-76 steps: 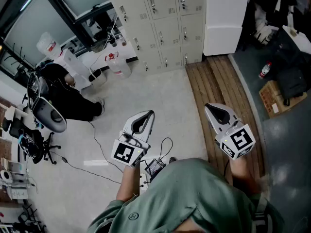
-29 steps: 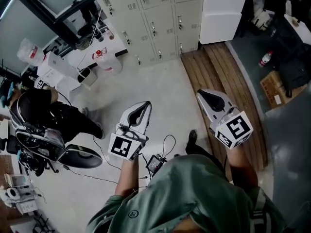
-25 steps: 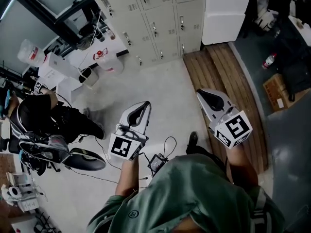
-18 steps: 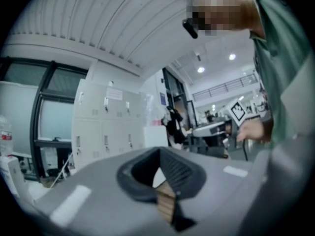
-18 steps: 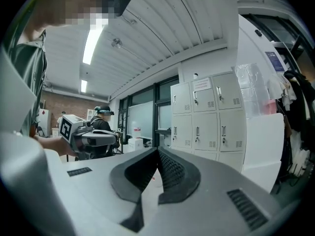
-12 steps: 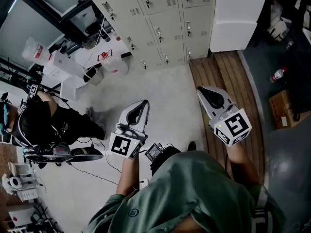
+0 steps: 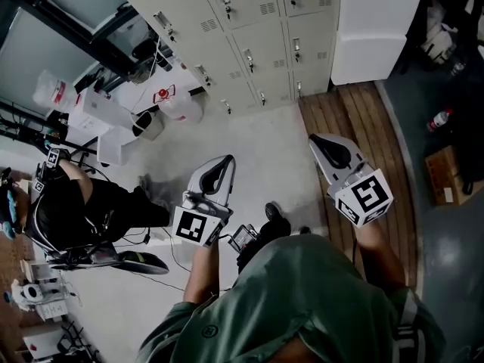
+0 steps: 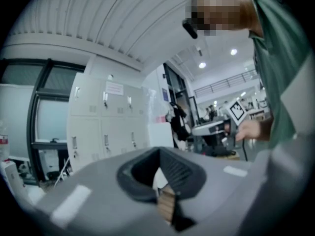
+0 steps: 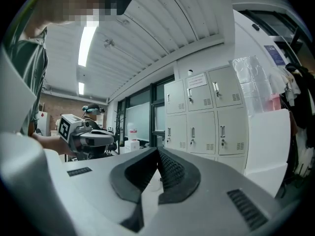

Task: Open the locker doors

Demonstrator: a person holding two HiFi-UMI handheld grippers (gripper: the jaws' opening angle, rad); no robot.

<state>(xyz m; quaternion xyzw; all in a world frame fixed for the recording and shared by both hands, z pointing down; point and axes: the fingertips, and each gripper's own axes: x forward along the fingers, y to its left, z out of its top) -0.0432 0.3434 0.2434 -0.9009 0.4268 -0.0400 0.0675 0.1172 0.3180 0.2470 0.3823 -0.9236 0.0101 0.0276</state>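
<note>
A bank of cream lockers (image 7: 257, 29) stands across the top of the head view, every visible door closed, each with a small handle. My left gripper (image 7: 224, 160) is held over the pale floor, well short of the lockers, shut with nothing in it. My right gripper (image 7: 317, 139) is level with it on the right, also shut and empty. In the left gripper view the lockers (image 8: 106, 127) stand some way ahead beyond the closed left gripper (image 8: 160, 151). The right gripper (image 9: 158, 154) also faces the lockers (image 9: 206, 117), with the left gripper (image 9: 81, 134) at its left.
A person in black sits on an office chair (image 7: 83, 210) at the left. A water jug (image 7: 178, 104) and clutter stand by the lockers' left end. A white cabinet (image 7: 374, 29) adjoins the lockers on the right. A wooden floor strip (image 7: 355, 127), a bottle (image 7: 439, 119) and a cardboard box (image 7: 446, 184) lie right.
The view has moved nearer the lockers, which now look larger and fill more of the top. Both grippers keep the same pose, shut. The seated person has shifted in the view.
</note>
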